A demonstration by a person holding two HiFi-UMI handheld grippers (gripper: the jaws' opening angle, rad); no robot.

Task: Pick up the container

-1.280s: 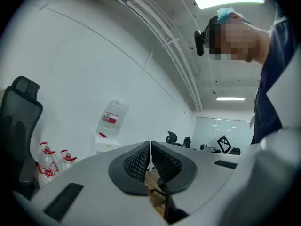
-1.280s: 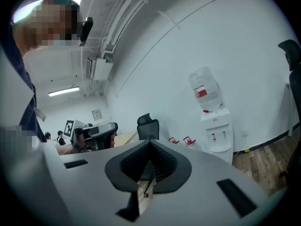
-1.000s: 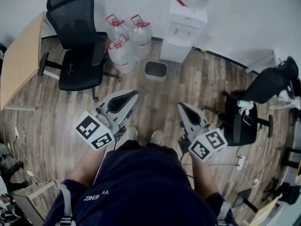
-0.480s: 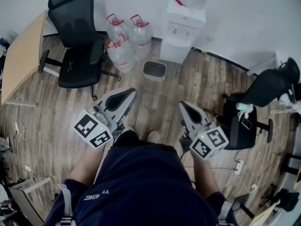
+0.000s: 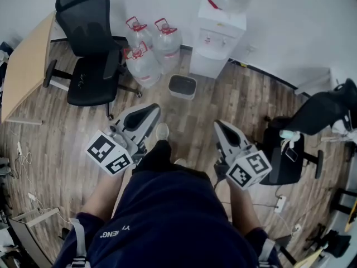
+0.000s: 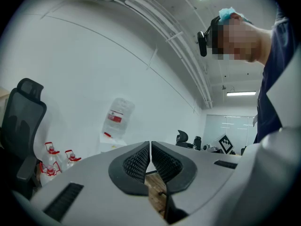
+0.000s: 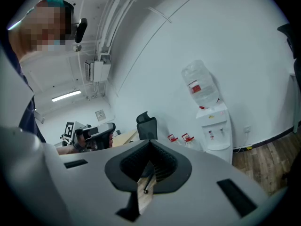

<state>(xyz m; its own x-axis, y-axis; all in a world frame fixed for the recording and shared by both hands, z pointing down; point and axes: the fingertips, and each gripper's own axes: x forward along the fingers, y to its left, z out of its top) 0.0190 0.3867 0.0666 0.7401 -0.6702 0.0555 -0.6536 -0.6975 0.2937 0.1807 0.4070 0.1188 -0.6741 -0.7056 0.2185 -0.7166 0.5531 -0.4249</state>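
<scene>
One upright container (image 5: 182, 94), mouth up, wider crosswise

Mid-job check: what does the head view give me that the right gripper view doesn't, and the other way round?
Only the head view: the small bin on the wooden floor near the water dispenser, and the person's shoe.
Only the right gripper view: the ceiling light, and the right gripper seen jaw-on, jaws together, nothing held.
Both: the dispenser, the water jugs, the black office chair and the desk.
</scene>
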